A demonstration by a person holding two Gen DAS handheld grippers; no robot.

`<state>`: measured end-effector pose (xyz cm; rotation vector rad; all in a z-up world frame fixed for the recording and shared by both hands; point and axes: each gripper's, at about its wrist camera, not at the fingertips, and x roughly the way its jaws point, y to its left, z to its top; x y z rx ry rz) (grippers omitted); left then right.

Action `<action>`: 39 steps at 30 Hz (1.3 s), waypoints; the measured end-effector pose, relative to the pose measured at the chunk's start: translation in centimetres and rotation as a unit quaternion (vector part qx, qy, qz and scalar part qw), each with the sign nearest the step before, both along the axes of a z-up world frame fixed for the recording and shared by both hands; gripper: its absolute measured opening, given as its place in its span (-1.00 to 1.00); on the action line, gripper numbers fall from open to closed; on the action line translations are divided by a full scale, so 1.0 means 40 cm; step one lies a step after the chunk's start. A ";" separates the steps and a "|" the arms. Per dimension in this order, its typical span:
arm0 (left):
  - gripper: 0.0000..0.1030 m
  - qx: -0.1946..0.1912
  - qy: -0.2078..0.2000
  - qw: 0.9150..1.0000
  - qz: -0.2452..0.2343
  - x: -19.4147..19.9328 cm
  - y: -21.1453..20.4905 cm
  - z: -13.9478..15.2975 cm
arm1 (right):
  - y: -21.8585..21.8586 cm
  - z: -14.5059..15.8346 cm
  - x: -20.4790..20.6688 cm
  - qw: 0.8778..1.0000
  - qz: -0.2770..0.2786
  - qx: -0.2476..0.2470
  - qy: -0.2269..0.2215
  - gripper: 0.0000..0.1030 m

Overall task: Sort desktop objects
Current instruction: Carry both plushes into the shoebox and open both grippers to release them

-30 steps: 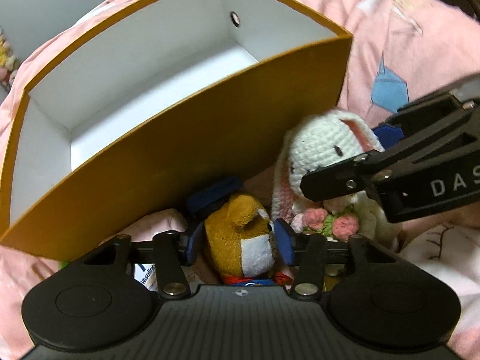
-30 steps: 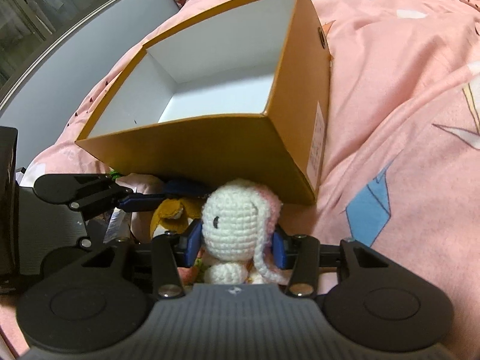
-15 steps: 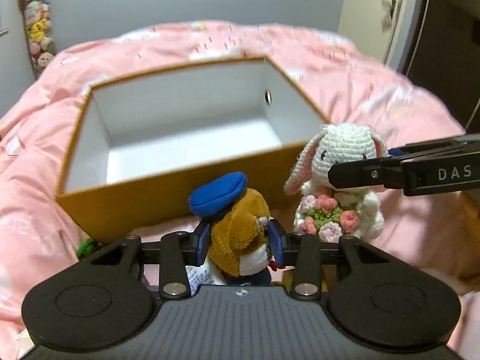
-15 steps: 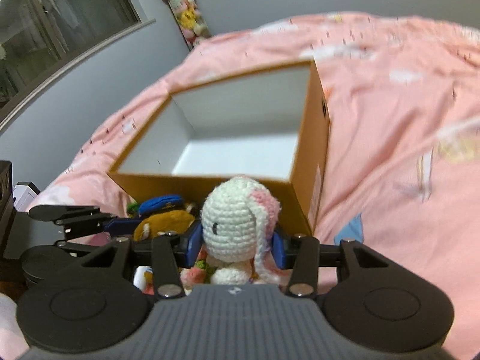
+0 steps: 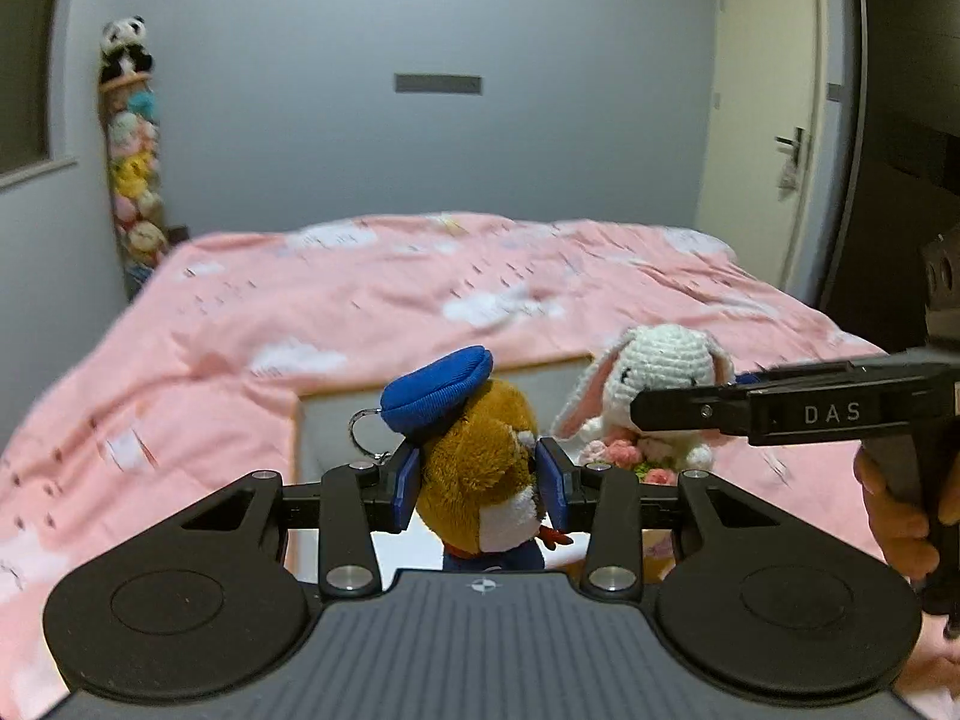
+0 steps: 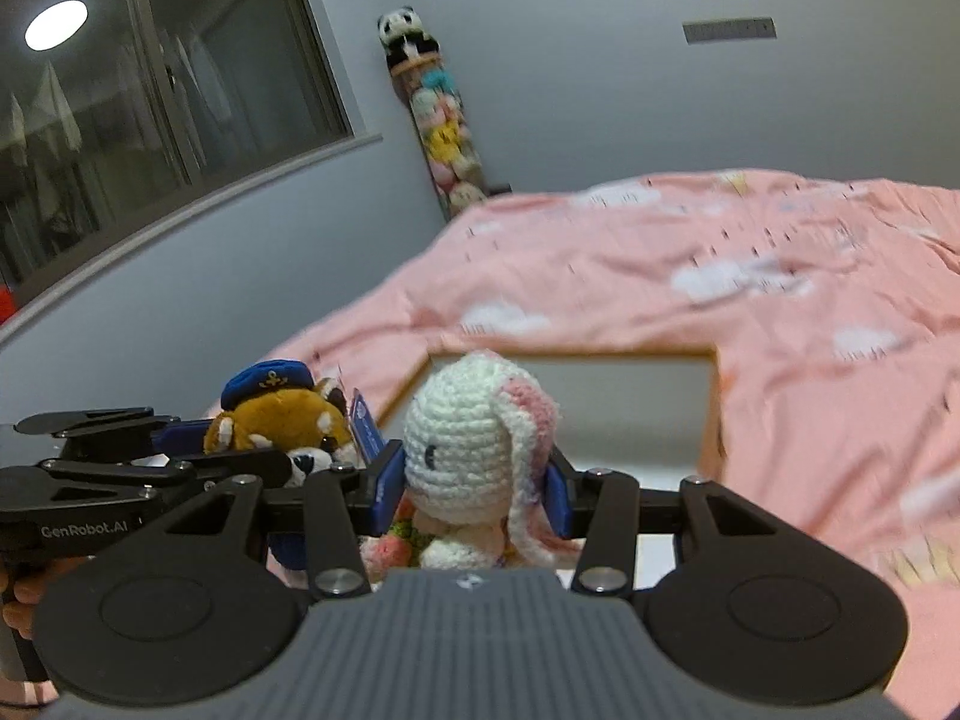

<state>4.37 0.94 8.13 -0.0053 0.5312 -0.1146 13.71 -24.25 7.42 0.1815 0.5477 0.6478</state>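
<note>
Left gripper [image 5: 478, 485]: jaws clamped on the brown plush toy with blue sailor cap [image 5: 477, 468], blue pads pressed into its flanks, fur bulging above them. The toy is held in the air above the near edge of the orange cardboard box with white interior [image 6: 711, 414]. It is judged light, soft and squashy; the mid-body hold is deemed sound, the cap and the metal key ring [image 5: 364, 433] poor places to grip.

Right gripper [image 6: 474, 489]: jaws shut on the white crocheted rabbit with pink-lined ears [image 6: 468, 450], taken at the head, its flower posy hanging below. It is likewise judged light and yielding, and the loose ear could snag.

The two toys are carried close side by side, so a knock between the grippers is possible. The pink cloud-print bedspread [image 6: 750, 276] lies beyond, and the box opening appears unobstructed. A hanging column of plush toys [image 5: 133, 180] is well apart on the wall.
</note>
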 end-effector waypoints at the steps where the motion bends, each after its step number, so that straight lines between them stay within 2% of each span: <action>1: -0.10 0.000 -0.001 1.000 0.006 0.018 0.008 0.003 | 0.007 -0.004 0.018 1.000 -0.005 0.011 0.002 -0.05; 7: -0.10 0.006 0.026 0.999 0.021 0.085 0.034 -0.031 | 0.022 -0.067 0.104 0.998 -0.051 0.031 0.035 -0.05; 9: -0.10 0.012 0.042 0.999 0.019 0.106 0.039 -0.041 | 0.032 -0.069 0.125 0.998 -0.049 0.018 0.040 -0.05; 12: -0.09 0.016 0.054 0.998 0.015 0.123 0.056 -0.044 | 0.051 -0.055 0.150 0.998 -0.044 -0.022 0.026 -0.05; 16: -0.09 0.015 0.074 0.997 0.005 0.138 0.083 -0.052 | 0.100 -0.041 0.197 0.996 -0.004 -0.079 0.030 -0.05; 21: -0.08 0.021 0.084 0.996 0.002 0.167 0.105 -0.063 | 0.207 -0.068 0.257 0.986 0.074 -0.141 0.057 -0.05; 23: -0.08 0.024 0.092 0.995 -0.005 0.194 0.106 -0.080 | 0.237 -0.105 0.285 0.984 0.088 -0.130 0.085 -0.05; 27: -0.08 0.029 0.149 0.988 -0.017 0.250 0.110 -0.139 | 0.250 -0.196 0.328 0.977 0.092 -0.083 0.171 -0.05; 30: -0.08 0.040 0.184 0.982 -0.026 0.274 0.114 -0.176 | 0.250 -0.245 0.326 0.972 0.095 -0.086 0.196 -0.05; 34: -0.08 0.055 0.216 0.974 -0.037 0.300 0.109 -0.213 | 0.246 -0.297 0.345 0.965 0.102 -0.064 0.235 -0.04; 39: -0.06 0.067 0.259 0.963 -0.039 0.333 0.104 -0.259 | 0.264 -0.337 0.369 0.959 0.108 -0.049 0.259 -0.04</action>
